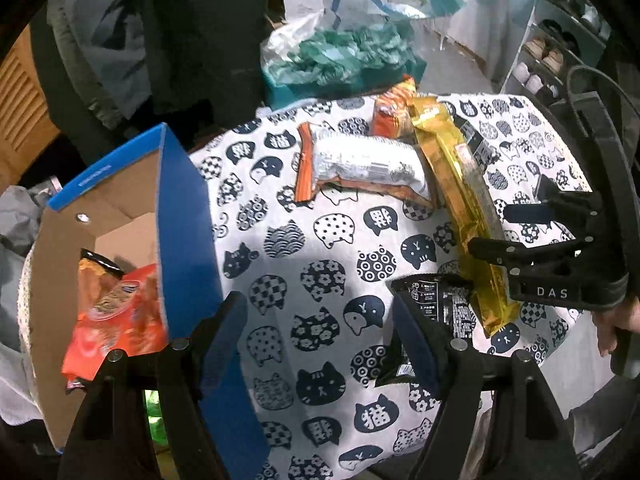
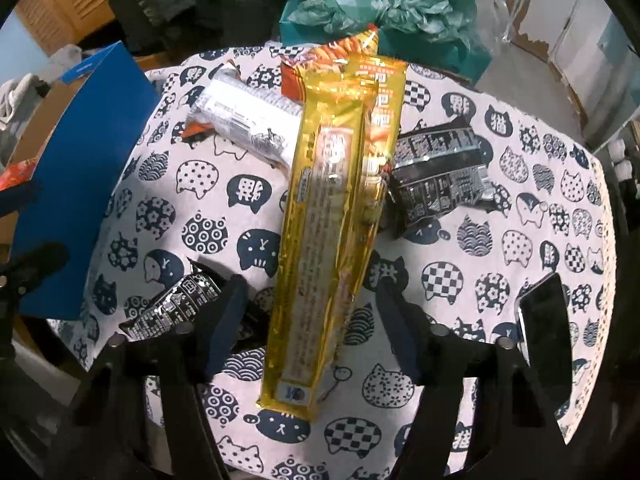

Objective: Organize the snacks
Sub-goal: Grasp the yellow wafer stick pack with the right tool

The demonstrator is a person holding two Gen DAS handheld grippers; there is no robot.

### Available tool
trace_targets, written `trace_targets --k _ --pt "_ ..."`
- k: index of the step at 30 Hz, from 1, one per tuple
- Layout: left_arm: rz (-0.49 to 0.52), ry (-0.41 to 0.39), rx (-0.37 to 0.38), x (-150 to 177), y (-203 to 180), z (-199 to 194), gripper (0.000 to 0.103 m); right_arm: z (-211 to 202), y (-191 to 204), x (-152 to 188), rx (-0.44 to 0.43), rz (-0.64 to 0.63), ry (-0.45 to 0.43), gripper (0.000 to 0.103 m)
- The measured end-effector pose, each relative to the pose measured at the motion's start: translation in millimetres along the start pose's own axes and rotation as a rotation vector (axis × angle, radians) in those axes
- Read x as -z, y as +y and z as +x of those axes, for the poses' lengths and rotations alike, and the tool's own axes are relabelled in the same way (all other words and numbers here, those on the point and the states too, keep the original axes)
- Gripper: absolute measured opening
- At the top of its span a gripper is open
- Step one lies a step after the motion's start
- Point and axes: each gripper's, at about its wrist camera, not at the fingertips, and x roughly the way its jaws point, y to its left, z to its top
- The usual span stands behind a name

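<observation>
Fingers of the right gripper stand apart on either side of the gold packet, near its lower end; gaps show on both sides, so no pad presses yet. No grip judged. Left gripper hangs with jaws spread, nothing between them but the cat-print cloth.

Landmark: gold packet, lying long across the cloth's middle.
- Silver packet lies left of its far end, partly tucked under it.
- Orange packet lies beneath its far tip.
- Black packet sits just right of it, touching or nearly so.
- Second black packet lies left of its near end, beside the right gripper's left finger.
- Dark phone-like slab lies well to the right, at the cloth's edge.

Risks, as judgement:
- Gold packet is long and slick; pinched at one end it would likely droop, swing, or slide out.
- Its far end overlaps the silver and orange packets; a lift could drag them along.
- Left finger sits close to the second black packet and could catch or trap its corner on closing.
- Both grippers work close together; a collision looks possible.

Containers:
- Box, blue outside, brown card inside, stands well left of the gold packet with its top open. It holds a red-orange packet; something green shows low near it, unidentifiable.
- Teal bin beyond the far end holds crumpled plastic.
</observation>
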Motion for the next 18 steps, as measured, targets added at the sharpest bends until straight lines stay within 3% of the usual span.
trace_targets --k 6,10,12,18 --pt "-0.003 0.034 0.007 0 -4 18 0.076 14 6 3 0.003 -0.016 0.014 0.048" --pt "-0.002 0.051 0.015 3 -5 26 0.076 19 12 3 0.038 -0.052 0.008 0.044" --pt "-0.003 0.054 0.020 3 -6 28 0.076 18 14 3 0.056 -0.067 0.003 0.033" --pt "-0.006 0.064 0.042 3 -10 31 0.076 5 8 7 0.045 -0.081 -0.001 0.027"
